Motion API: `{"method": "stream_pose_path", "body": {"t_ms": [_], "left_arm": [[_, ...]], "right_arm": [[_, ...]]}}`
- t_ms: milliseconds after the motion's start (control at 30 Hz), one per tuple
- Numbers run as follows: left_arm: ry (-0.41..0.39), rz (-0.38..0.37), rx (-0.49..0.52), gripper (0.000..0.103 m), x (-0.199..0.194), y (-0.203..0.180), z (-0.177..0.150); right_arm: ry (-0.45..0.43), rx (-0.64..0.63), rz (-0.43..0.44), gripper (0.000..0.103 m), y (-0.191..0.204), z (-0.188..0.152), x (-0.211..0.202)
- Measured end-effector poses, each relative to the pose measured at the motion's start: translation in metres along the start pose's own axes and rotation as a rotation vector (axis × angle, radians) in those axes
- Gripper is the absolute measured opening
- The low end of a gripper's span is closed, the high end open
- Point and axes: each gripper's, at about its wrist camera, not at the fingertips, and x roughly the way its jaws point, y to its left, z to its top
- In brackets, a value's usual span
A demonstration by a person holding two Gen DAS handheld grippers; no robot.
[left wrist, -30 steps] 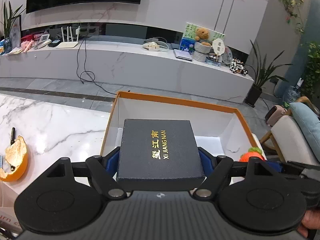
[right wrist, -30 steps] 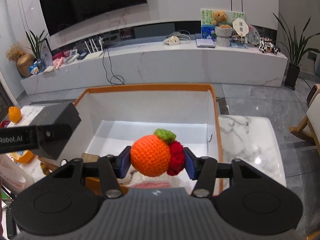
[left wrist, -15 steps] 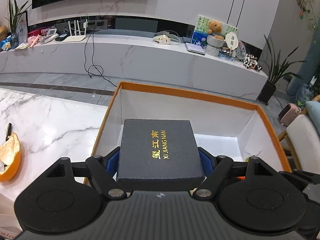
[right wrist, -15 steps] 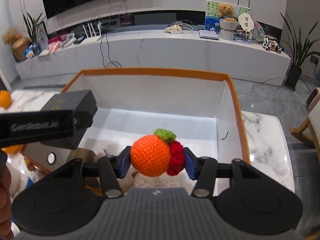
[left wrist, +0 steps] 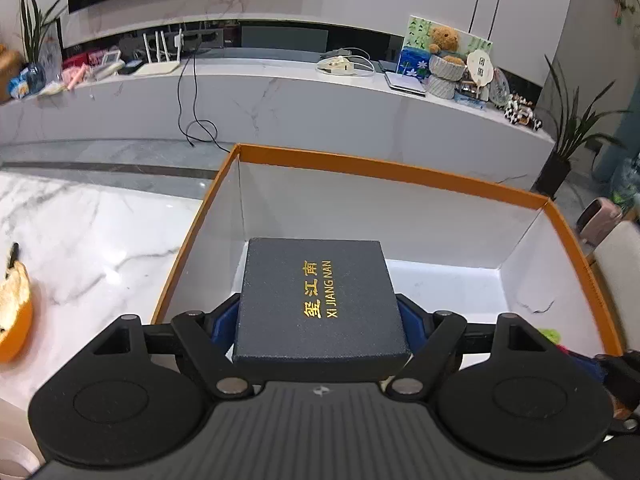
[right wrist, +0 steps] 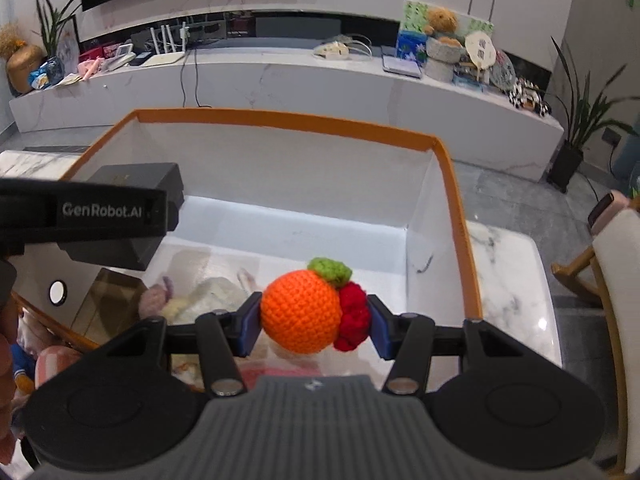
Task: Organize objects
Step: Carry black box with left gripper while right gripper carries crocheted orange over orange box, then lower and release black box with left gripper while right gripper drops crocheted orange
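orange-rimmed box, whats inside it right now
Inside the orange-rimmed box, a pale plush toy lies on the near floor; the far floor is bare. The crocheted orange and right tool hide what lies beneath them.

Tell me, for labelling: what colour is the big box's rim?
Orange rim, clearest in the left wrist view.

We bring the left gripper [left wrist: 320, 316] with its dark gift box [left wrist: 320, 300] forward and lower, over the orange-rimmed carton [left wrist: 400, 168], whose white floor now fills more of the view. The right gripper [right wrist: 314, 322] sinks with the crocheted orange [right wrist: 302, 312] deeper inside it.
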Motion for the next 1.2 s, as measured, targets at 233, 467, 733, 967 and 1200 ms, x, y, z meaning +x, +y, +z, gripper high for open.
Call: {"method": "stream_pose_path", "body": {"t_ms": [233,467,733,967,1200], "left_arm": [[0.000,0.015,0.021,0.091,0.002,-0.005,-0.002],[0.000,0.030,0.041,0.091,0.004,-0.008,-0.004],[0.009,0.051,0.078,0.092,0.005,-0.012,-0.006],[0.008,0.041,0.057,0.092,0.004,-0.008,-0.005],[-0.003,-0.011,-0.025,0.092,-0.001,0.003,0.001]], "right_arm": [[0.011,0.026,0.000,0.056,-0.001,-0.001,0.004],[0.016,0.037,0.004,0.056,-0.001,-0.001,0.007],[0.025,0.048,0.012,0.057,0.000,-0.001,0.009],[0.024,0.044,0.014,0.057,0.000,-0.001,0.009],[-0.093,0.078,0.021,0.057,-0.003,0.004,-0.009]]}}
